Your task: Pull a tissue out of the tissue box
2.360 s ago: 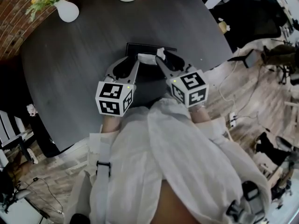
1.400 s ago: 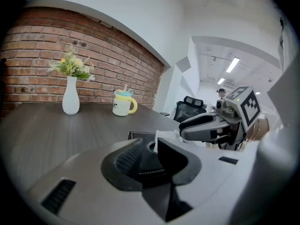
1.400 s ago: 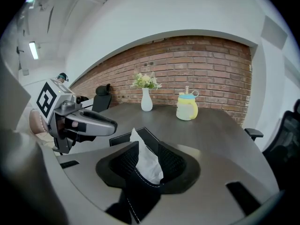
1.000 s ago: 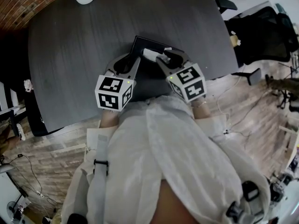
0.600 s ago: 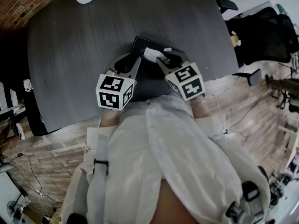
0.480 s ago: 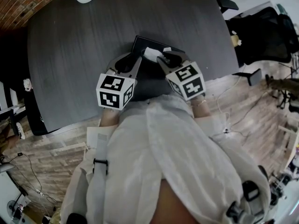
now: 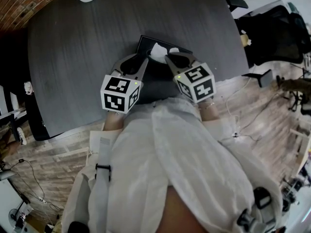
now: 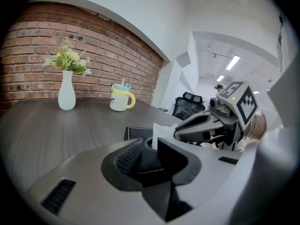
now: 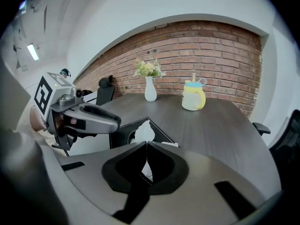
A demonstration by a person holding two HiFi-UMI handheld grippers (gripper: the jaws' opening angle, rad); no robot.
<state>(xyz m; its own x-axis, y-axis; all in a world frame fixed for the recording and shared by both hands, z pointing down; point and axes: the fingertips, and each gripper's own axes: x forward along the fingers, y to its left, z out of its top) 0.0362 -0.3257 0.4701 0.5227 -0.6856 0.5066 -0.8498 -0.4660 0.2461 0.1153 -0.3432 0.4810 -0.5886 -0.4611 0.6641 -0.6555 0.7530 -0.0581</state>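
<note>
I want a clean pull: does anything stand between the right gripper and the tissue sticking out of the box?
Nothing visible does. The right gripper is closing its jaws with the tissue between them. The left gripper sits to one side at the box, not across that grip.

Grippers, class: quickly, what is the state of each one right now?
Left gripper: open, jaws slightly apart, holding nothing.
Right gripper: jaws closing, pinching the tissue.
</note>
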